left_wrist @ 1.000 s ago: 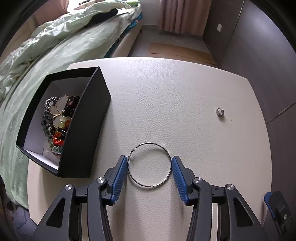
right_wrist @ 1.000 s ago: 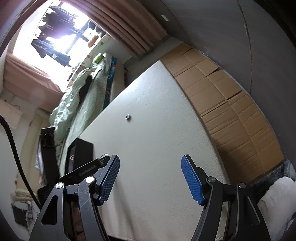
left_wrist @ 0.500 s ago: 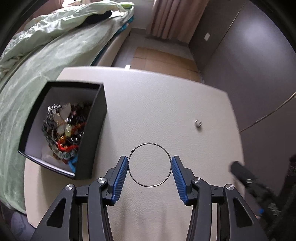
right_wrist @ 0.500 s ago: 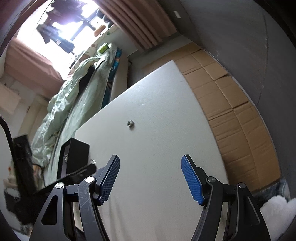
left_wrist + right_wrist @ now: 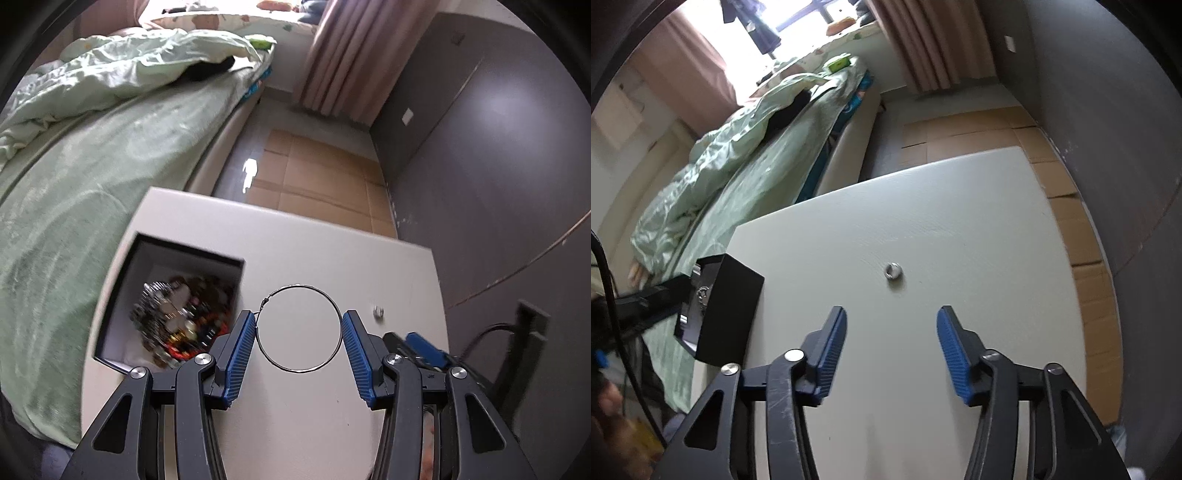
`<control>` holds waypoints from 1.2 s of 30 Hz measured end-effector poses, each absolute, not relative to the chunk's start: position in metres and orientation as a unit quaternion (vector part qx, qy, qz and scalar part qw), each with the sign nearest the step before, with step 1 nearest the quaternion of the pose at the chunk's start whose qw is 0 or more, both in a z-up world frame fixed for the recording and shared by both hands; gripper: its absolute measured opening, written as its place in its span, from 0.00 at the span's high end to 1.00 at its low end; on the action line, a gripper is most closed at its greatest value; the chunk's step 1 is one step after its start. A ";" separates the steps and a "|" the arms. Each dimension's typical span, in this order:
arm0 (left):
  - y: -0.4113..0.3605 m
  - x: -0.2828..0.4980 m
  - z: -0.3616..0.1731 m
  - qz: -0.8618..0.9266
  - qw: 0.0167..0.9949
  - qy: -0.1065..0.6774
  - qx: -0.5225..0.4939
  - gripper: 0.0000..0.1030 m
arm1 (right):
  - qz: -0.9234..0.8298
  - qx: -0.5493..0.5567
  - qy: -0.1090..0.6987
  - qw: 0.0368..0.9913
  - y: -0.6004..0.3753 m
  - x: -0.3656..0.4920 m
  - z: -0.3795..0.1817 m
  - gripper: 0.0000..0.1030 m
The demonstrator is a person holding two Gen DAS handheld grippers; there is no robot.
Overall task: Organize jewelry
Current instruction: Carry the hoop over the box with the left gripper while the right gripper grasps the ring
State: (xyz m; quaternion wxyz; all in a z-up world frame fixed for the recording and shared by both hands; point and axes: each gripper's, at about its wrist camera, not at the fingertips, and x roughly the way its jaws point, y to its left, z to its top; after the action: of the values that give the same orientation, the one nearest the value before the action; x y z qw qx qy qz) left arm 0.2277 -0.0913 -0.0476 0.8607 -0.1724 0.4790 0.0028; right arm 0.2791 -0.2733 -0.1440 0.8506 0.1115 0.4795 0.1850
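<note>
**Carrying the hoop toward the box while the second gripper lines up on the small ring**

Starting nearest the lens in the left wrist view, the left gripper [image 5: 299, 332] fills the lower part of the frame, its blue pads [image 5: 240, 354] about half spread and pressed against opposite sides of a thin wire hoop earring [image 5: 298, 328]. The hoop is clamped across its width and hangs clear of the white table [image 5: 295, 424], which lies well below it. Left of centre, the open black box [image 5: 236, 266] sits on the table near its left edge, with a blurred heap of beaded jewelry [image 5: 177, 325] inside. Just right of the right pad, a small silver ring [image 5: 377, 312] lies on the table by itself. At lower right, part of the other tool shows.

In the right wrist view, the right gripper [image 5: 891, 343] occupies the bottom of the frame with nothing between its pads; the jaws have just been closing and stand partly apart, touching nothing. Beyond them, above centre, lies the same ring [image 5: 892, 271] on bare table [image 5: 960, 229]; the box [image 5: 738, 291] is at middle left.

The step in hand looks like ferrying the hoop to the box. Next, I judge, the left tool must swing toward the frame's left until the hoop is over the box opening, then spread its pads. The right one would need to drop onto the ring, a small target that may slide on the smooth surface.
</note>
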 end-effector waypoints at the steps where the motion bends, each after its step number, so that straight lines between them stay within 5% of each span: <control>1: -0.087 0.226 -0.045 0.004 0.862 0.475 -0.174 0.51 | 0.186 0.104 0.481 0.850 -0.269 0.283 -0.145 0.55; 7: -0.058 0.222 -0.036 0.015 0.867 0.460 -0.190 0.51 | 0.182 0.064 0.496 0.847 -0.250 0.301 -0.154 0.73; 24: -0.004 0.224 -0.051 0.019 0.863 0.472 -0.180 0.51 | 0.080 -0.042 0.495 0.864 -0.212 0.313 -0.149 0.85; 36: -0.014 0.229 -0.064 -0.003 0.858 0.492 -0.150 0.51 | 0.083 -0.002 0.494 0.866 -0.220 0.307 -0.140 0.86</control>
State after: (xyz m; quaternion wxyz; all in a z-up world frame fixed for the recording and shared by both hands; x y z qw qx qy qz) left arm 0.2285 -0.0137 -0.0636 0.8575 -0.1504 0.4919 -0.0035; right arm 0.3068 -0.2200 -0.1399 0.8655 -0.0021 0.4939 0.0833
